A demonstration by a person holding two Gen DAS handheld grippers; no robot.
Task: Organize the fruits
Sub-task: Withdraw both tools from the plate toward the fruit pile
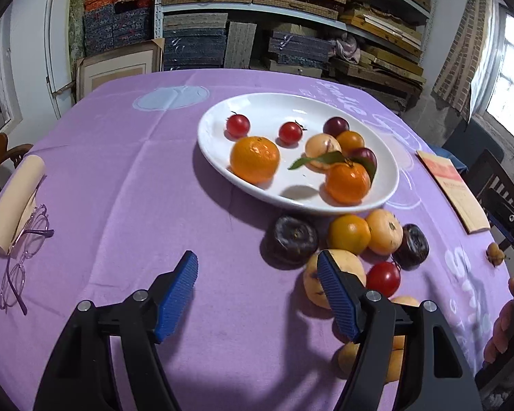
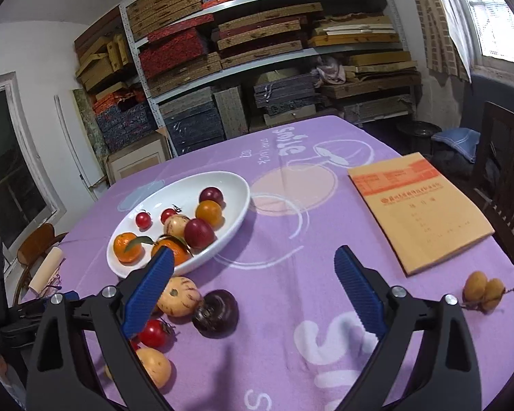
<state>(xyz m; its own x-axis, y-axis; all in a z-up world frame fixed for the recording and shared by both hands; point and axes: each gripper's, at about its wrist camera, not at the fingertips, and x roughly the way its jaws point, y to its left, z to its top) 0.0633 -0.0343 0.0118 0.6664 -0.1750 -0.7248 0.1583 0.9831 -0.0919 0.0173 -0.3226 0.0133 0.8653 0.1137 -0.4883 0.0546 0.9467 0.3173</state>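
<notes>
Both tools are hanging wide open, gripping nothing: left tool point(image 1: 257, 267), right tool point(image 2: 253, 260); some fruit's sitting in the white plate point(image 1: 387, 185), more's lying loose on the tabletop point(image 1: 120, 171) beside it; bare cloth's stretching toward the left edge.

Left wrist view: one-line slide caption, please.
Open blue-padded tongs hover empty over purple tablecloth, loose fruit beside a white oval plate of fruit.
</notes>
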